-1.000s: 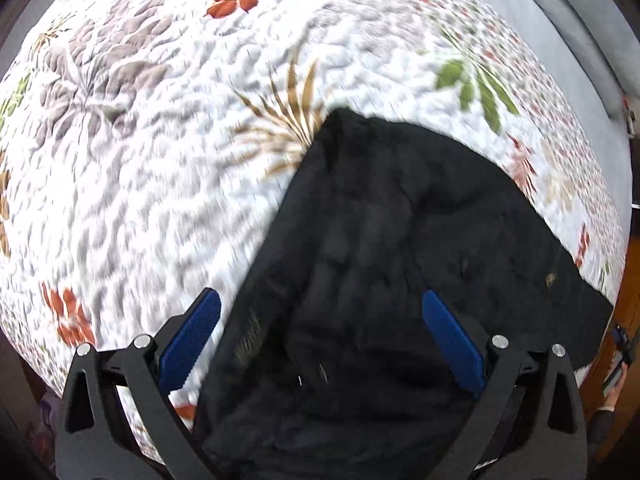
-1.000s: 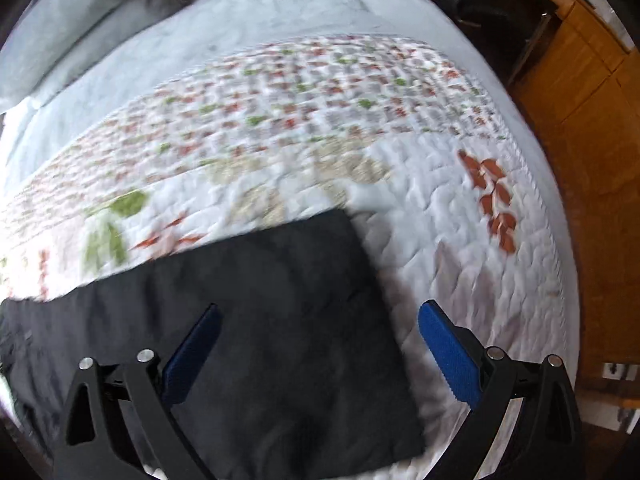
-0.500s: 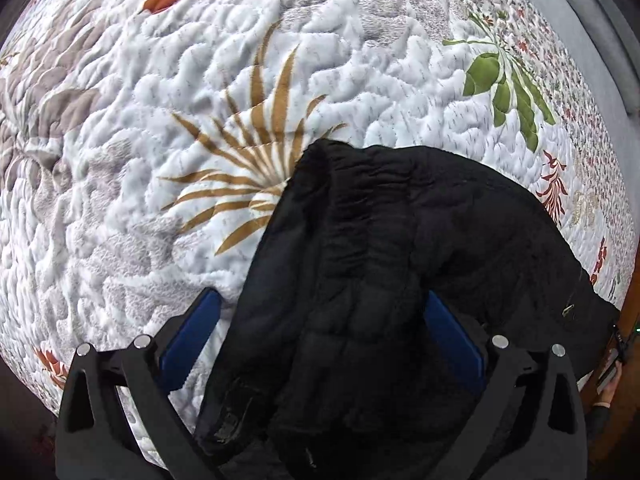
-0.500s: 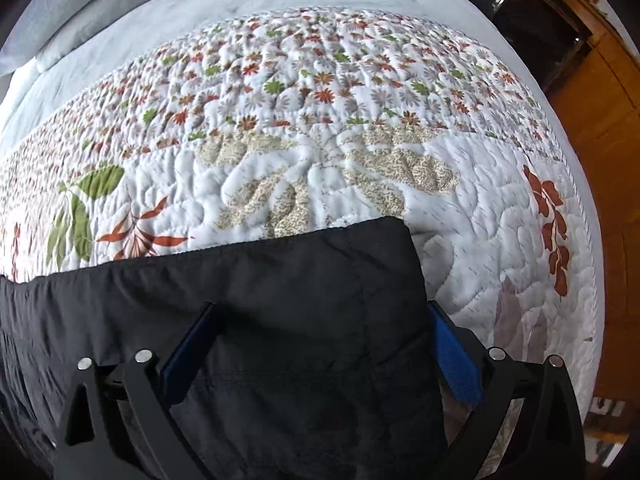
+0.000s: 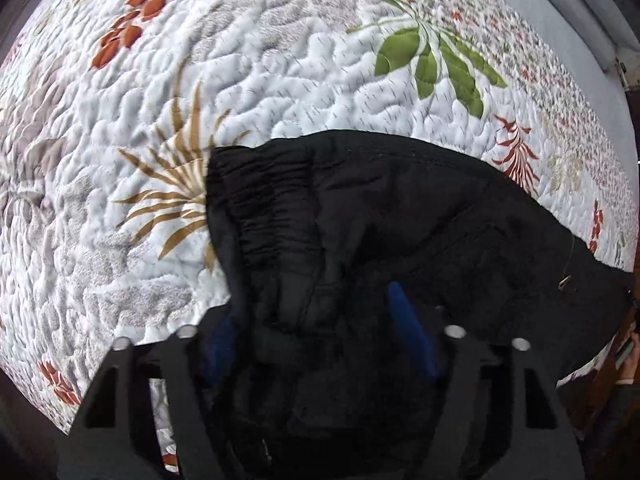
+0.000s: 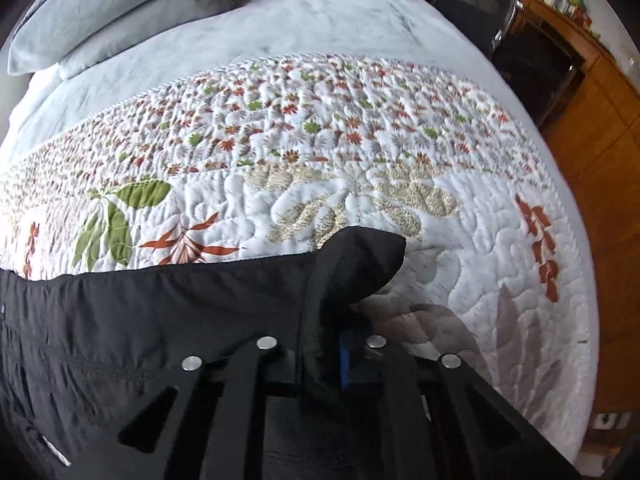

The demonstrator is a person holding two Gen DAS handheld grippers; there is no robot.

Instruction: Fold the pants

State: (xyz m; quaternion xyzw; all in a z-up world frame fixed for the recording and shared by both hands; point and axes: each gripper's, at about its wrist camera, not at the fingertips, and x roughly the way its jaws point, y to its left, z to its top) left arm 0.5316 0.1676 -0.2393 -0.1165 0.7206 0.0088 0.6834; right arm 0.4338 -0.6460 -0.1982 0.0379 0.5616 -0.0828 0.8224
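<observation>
Left gripper (image 5: 316, 332), black two-finger frame with blue pads: pointed straight down at the waist end of the pants, jaws half-closed and just now narrowing, bunched black cloth between them; whether the pads (image 5: 408, 332) already press on that cloth cannot be told. Right gripper (image 6: 344, 356), same make: tilted steeply down, jaws just now drawn together and clamped on a pinch of the leg hem, which stands up in a soft peak above the pads.

Items, largest first, each placed relative to the pants:

1. White quilted bedspread with leaf and flower print (image 5: 280, 72): lies under the pants on all sides; a green leaf motif (image 5: 436, 60) sits beyond the upper edge, a tan frond motif (image 5: 176, 188) touches the waistband end.
2. Pale grey-blue bed sheet (image 6: 280, 24): well beyond the pants, past the far border of the bedspread.
3. Black fabric pants (image 5: 420, 216): spread across the bedspread, elastic gathered waistband at the left gripper, hem end at the right gripper, long upper edge lying flat.
4. Grey-blue pillows (image 6: 112, 8): far from the pants, at the head of the sheet.
5. Wooden furniture, orange-brown (image 6: 592, 128): off the bed's edge, well apart from the hem end.
</observation>
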